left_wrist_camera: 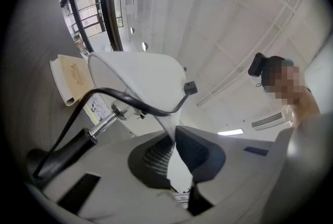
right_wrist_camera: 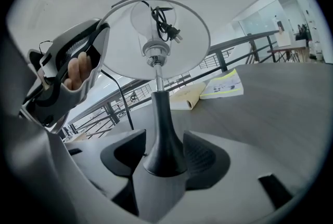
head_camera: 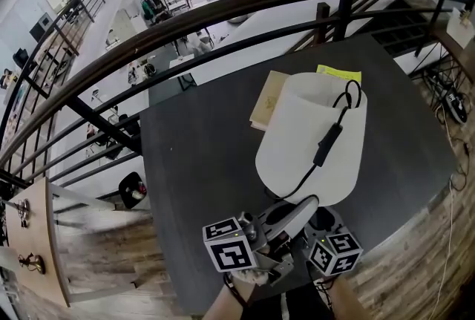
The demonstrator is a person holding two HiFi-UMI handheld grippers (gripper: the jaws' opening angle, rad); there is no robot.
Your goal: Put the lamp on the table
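Looking down in the head view, the lamp (head_camera: 297,133) is at the table's (head_camera: 193,162) near edge, with a book (head_camera: 267,99) and a yellow leaflet (head_camera: 338,73) toward the far edge. In the left gripper view, the left gripper (left_wrist_camera: 174,137) pinches the white shade's (left_wrist_camera: 140,77) rim. In the right gripper view, the right gripper (right_wrist_camera: 164,158) is spread, with the black base (right_wrist_camera: 161,134) between its jaws unpressed. Placement seems nearly done; releasing the shade remains. No writing is legible.

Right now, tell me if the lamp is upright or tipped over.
Upright: in the right gripper view the lamp has its dark base lowest, the stem rising straight from it, the shade on top.
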